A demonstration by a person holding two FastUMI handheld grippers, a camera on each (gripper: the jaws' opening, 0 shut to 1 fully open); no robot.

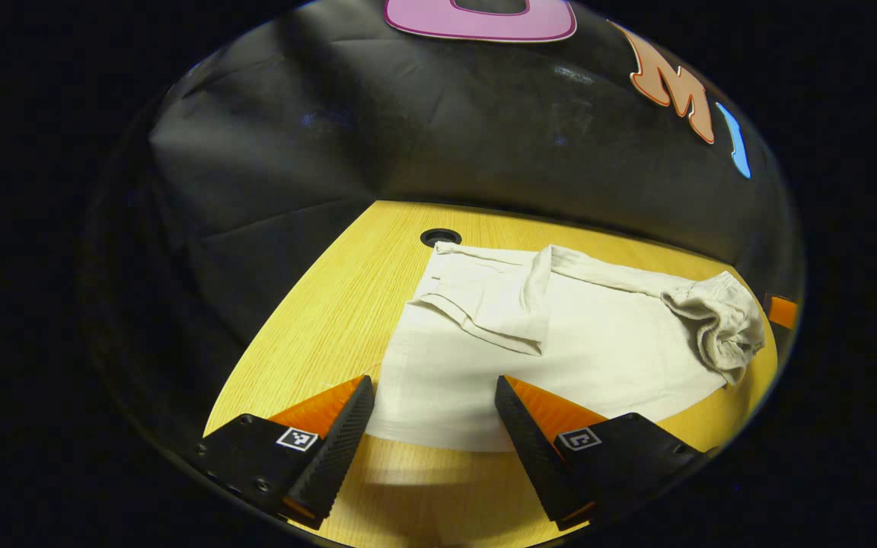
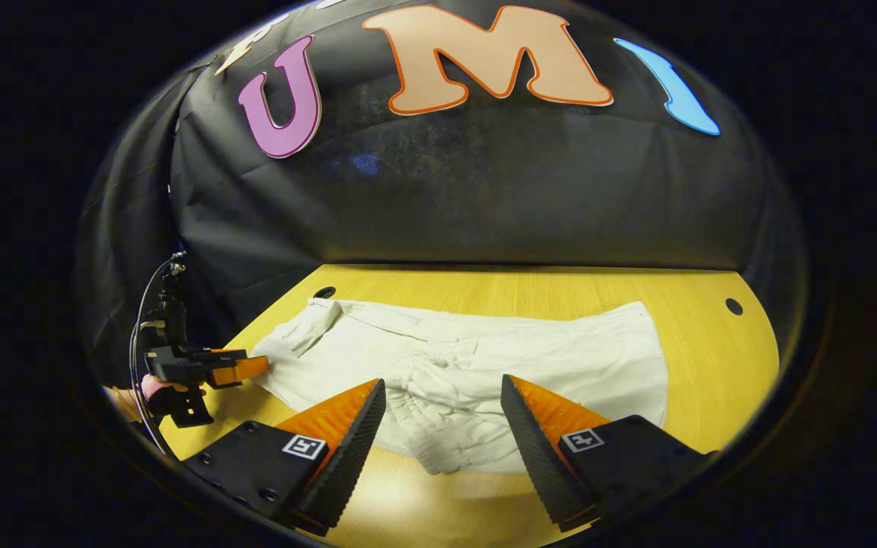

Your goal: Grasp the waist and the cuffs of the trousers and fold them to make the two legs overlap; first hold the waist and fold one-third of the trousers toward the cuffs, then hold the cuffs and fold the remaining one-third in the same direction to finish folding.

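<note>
Left gripper (image 1: pixel 435 399): fingers spread wide, holding nothing, poised over the near hem at the cuff end.
Right gripper (image 2: pixel 442 403): fingers likewise released, empty, just above the gathered waist.
Trousers (image 1: pixel 560 342): pale, lying flat on the tabletop (image 1: pixel 317 304), long axis running side to side across both views; a flap is turned over at the cuff end.
Key relation: waist lies directly ahead of the right fingers, cuffs ahead of the left, so each end has its own nearer gripper.
Judgement: no grasp made yet.
</note>
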